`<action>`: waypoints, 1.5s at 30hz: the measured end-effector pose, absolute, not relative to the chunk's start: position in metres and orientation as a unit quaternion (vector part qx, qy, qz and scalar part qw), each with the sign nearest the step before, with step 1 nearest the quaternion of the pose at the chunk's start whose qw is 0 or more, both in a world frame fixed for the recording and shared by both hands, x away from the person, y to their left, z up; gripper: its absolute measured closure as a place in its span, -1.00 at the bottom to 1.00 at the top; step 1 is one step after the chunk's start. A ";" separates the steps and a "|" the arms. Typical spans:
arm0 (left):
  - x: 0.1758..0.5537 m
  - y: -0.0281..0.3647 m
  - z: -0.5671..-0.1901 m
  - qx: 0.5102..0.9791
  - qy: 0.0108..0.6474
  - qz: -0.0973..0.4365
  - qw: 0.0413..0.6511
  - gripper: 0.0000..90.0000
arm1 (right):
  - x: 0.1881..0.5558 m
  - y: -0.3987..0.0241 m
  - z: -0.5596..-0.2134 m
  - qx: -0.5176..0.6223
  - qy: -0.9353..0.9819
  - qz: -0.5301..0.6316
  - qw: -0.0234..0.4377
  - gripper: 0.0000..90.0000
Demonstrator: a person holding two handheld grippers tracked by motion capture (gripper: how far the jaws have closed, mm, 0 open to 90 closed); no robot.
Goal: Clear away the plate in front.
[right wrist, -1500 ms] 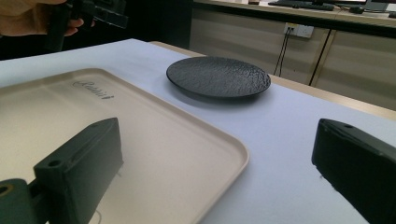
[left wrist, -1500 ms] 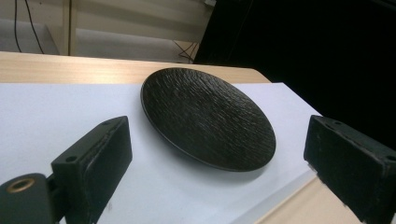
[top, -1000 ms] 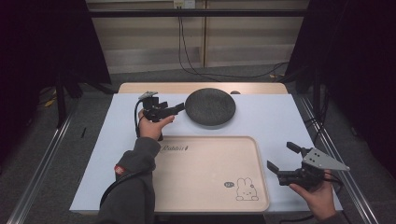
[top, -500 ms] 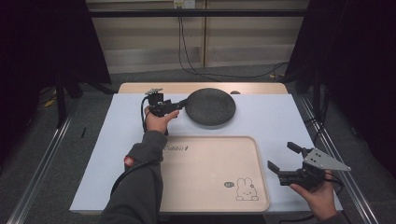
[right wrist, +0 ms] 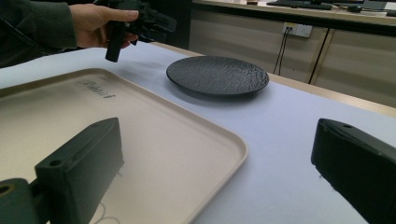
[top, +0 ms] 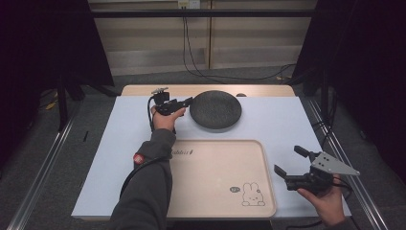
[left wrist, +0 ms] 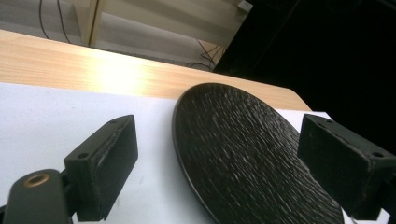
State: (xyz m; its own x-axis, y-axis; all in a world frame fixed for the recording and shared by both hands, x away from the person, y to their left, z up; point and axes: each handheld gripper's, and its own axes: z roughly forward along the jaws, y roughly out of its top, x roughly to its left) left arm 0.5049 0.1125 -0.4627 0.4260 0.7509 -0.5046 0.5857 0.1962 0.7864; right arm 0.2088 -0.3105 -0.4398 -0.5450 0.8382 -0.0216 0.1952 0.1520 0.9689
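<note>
Moved: left gripper point(top: 187, 101) has advanced to the plate point(top: 215, 109), jaws spread astride its near-left rim. Right gripper point(top: 290, 161) open, idle, well apart.

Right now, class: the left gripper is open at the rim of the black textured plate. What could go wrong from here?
1. The left gripper may pinch only the edge of the round black textured plate, so it tilts or slips.
2. Closing could push the plate along the smooth white table cover.
</note>
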 end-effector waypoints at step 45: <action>0.530 0.087 -0.502 0.619 0.611 0.039 0.493 0.19 | 0.212 -0.311 -0.440 0.366 0.695 0.547 0.290 -0.95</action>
State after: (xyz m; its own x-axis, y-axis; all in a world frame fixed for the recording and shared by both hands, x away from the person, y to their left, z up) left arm 0.5304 0.0873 -0.5020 0.2508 0.7937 -0.5541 0.7176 0.2318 0.6568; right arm 0.2123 -0.3113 -0.4399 -0.5638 0.8259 -0.0039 0.1908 0.1349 0.9723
